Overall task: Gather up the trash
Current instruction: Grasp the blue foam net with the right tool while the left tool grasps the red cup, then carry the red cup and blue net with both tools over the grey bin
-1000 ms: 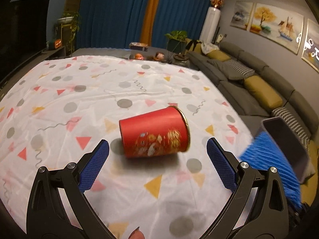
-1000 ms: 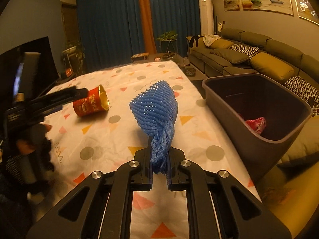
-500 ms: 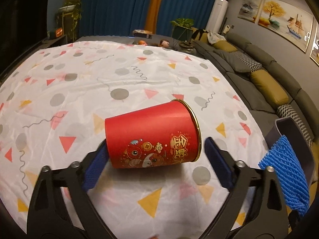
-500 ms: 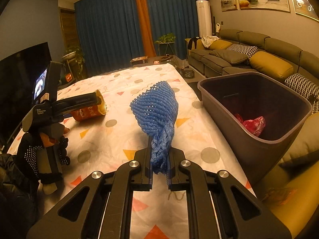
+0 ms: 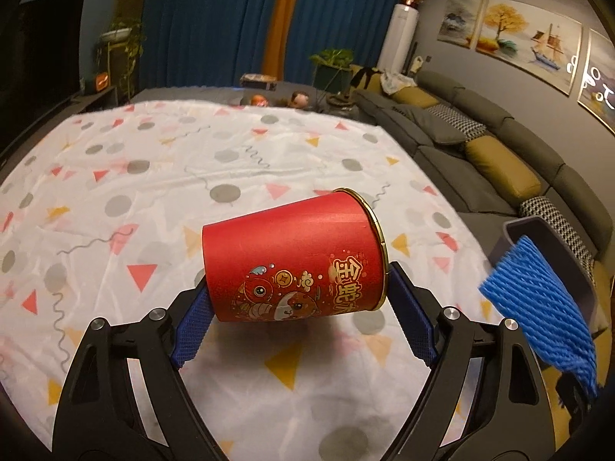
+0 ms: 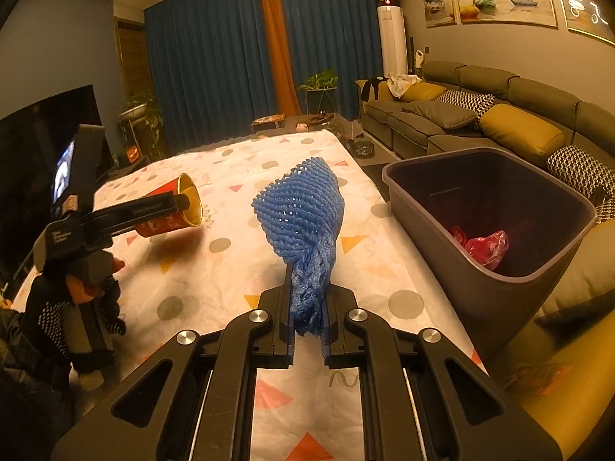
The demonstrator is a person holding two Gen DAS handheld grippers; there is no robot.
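The left gripper held the red paper cup end to end, one blue pad on its base and the other at its gold-rimmed mouth, and the cup hung on its side clear of the cloth, a shadow beneath it. Its jaws had just been closing, with the cup between them, and stood wide because the cup is long. I judged the grip fragile: paper walls buckle, so the squeeze should stay light and the carry level toward the grey bin, which sat at about three o'clock of the cup in the right wrist view. The right gripper was nearly closed, pinching the gathered tail of a blue foam net sleeve that stood up above its fingers at about eleven o'clock of the bin's opening; it could go in first, being nearest. A red plastic wrapper already lay in the bin. The table wore a white cloth printed with grey dots and pink and yellow triangles, slightly rumpled. Beyond it were dark blue curtains, a grey sofa with mustard cushions, and framed paintings on the wall.
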